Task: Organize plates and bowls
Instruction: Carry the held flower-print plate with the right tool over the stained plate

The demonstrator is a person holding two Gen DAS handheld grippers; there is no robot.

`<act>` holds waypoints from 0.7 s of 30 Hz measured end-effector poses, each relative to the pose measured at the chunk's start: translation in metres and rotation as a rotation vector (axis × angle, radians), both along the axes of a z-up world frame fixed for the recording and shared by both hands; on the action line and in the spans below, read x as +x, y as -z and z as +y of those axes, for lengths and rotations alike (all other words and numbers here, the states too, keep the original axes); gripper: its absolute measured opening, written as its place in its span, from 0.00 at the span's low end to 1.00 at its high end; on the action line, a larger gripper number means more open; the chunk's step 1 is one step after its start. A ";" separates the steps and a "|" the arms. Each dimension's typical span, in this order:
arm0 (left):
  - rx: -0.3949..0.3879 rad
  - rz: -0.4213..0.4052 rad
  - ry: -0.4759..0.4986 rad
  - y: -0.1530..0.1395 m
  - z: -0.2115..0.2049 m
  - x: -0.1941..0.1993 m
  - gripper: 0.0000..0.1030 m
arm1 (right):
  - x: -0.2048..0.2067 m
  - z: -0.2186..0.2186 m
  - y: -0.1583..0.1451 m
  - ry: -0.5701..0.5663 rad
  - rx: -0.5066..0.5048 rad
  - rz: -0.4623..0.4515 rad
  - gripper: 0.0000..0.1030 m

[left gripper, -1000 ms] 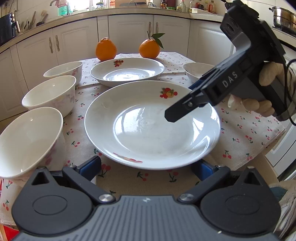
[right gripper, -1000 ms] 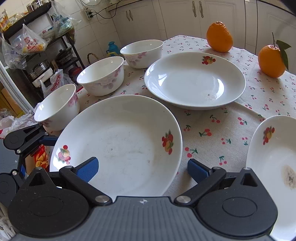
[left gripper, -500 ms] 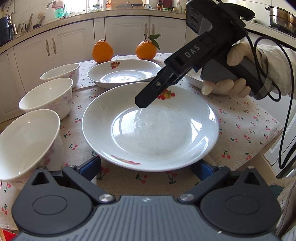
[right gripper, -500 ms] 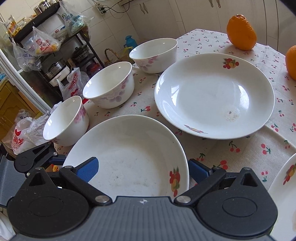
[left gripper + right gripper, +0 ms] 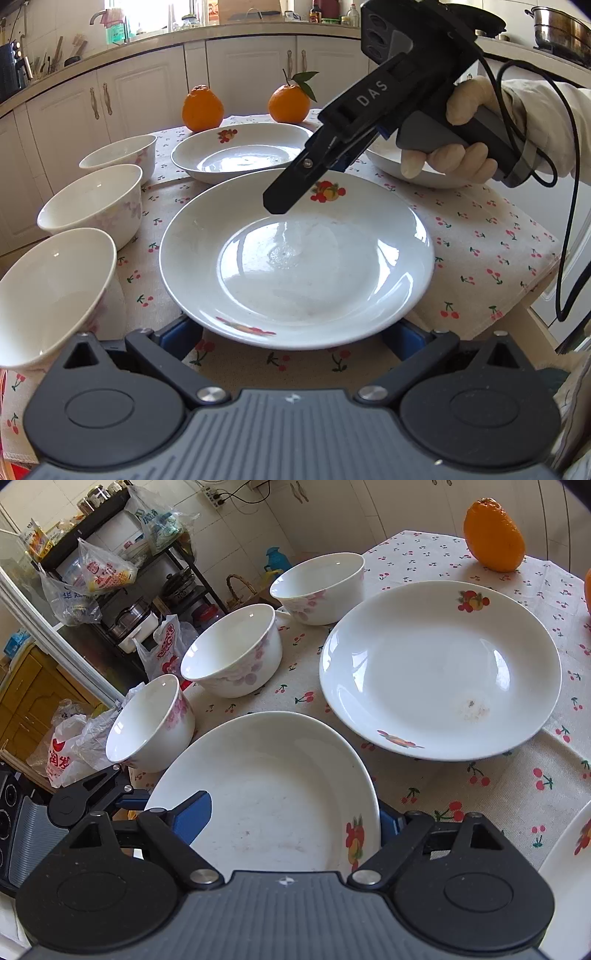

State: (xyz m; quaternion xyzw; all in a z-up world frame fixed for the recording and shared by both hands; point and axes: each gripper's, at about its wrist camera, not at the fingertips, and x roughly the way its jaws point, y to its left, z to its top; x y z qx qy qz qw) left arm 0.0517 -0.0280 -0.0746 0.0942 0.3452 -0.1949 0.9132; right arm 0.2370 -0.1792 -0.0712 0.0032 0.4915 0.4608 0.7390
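Observation:
A large white plate [image 5: 295, 266] with fruit decals lies nearest on the cherry-print cloth. My left gripper [image 5: 291, 336] stands open at its near rim, one blue pad to each side, tips partly hidden under the rim. My right gripper [image 5: 295, 188], in a gloved hand, reaches down over the far rim by the decal. In the right wrist view this same plate [image 5: 273, 794] fills the space at the right gripper [image 5: 291, 819]. One pad hangs over the plate's inside, the other outside the rim. The jaws are closing and no pad visibly presses. Three white bowls [image 5: 92, 206] line the left edge.
A second plate [image 5: 240, 155] lies behind the near one and a third plate [image 5: 384, 162] sits at the right, behind the gloved hand. Two oranges [image 5: 202, 109] stand at the table's far end. The cloth's edge [image 5: 517, 314] drops off at the right. White cabinets [image 5: 240, 74] close the background.
The right gripper swung left across the near plate to its far rim, and its jaws have narrowed around the rim. The left gripper and all the dishes stayed put.

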 end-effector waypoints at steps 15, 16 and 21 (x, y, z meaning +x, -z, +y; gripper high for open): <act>0.022 0.008 0.017 -0.002 -0.004 0.002 0.99 | -0.010 -0.004 -0.006 0.001 -0.008 -0.031 0.89; 0.024 0.008 0.020 -0.002 -0.004 0.002 0.99 | -0.011 -0.005 -0.008 0.001 -0.007 -0.035 0.89; 0.032 0.017 0.044 -0.007 -0.007 0.003 0.98 | -0.014 -0.011 -0.013 0.015 0.001 -0.045 0.89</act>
